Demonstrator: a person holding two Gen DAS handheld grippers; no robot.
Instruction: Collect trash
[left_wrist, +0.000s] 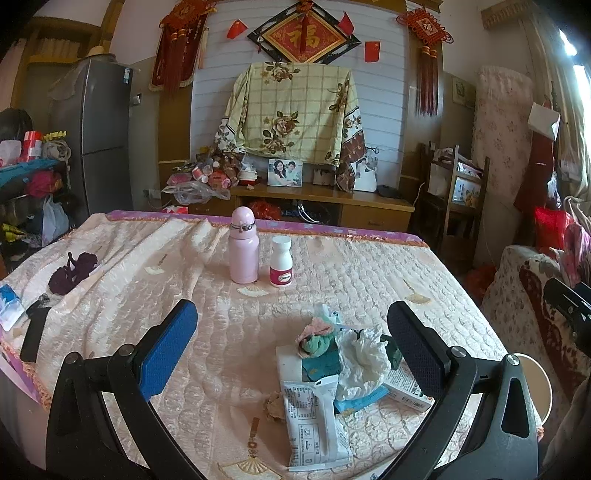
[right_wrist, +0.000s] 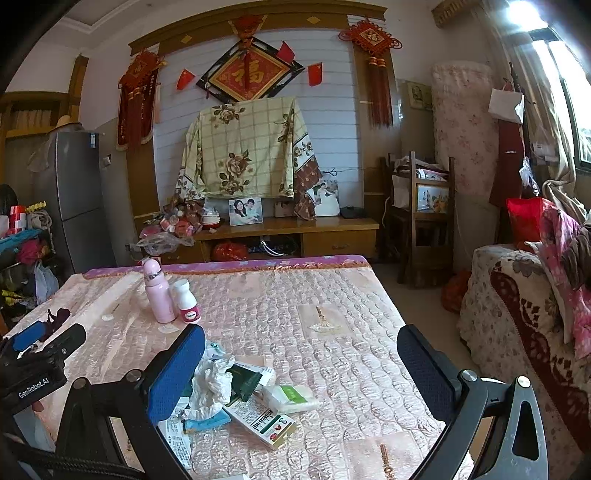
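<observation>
Through the left wrist camera we see our left tongs (left_wrist: 291, 339) spread wide and empty just above the trash pile (left_wrist: 343, 373) on the quilted table cover (left_wrist: 221, 332): a white printed wrapper (left_wrist: 314, 424) nearest us, a crumpled tissue (left_wrist: 364, 356) behind it, and the pink bottle (left_wrist: 243, 245) well beyond the pile. Through the right wrist camera our right tongs (right_wrist: 301, 373) likewise hang open, holding nothing, with the pile (right_wrist: 236, 395) beside their left finger, a small white packet (right_wrist: 291, 398) at its right edge, and the left gripper body (right_wrist: 37, 369) left of the pile.
</observation>
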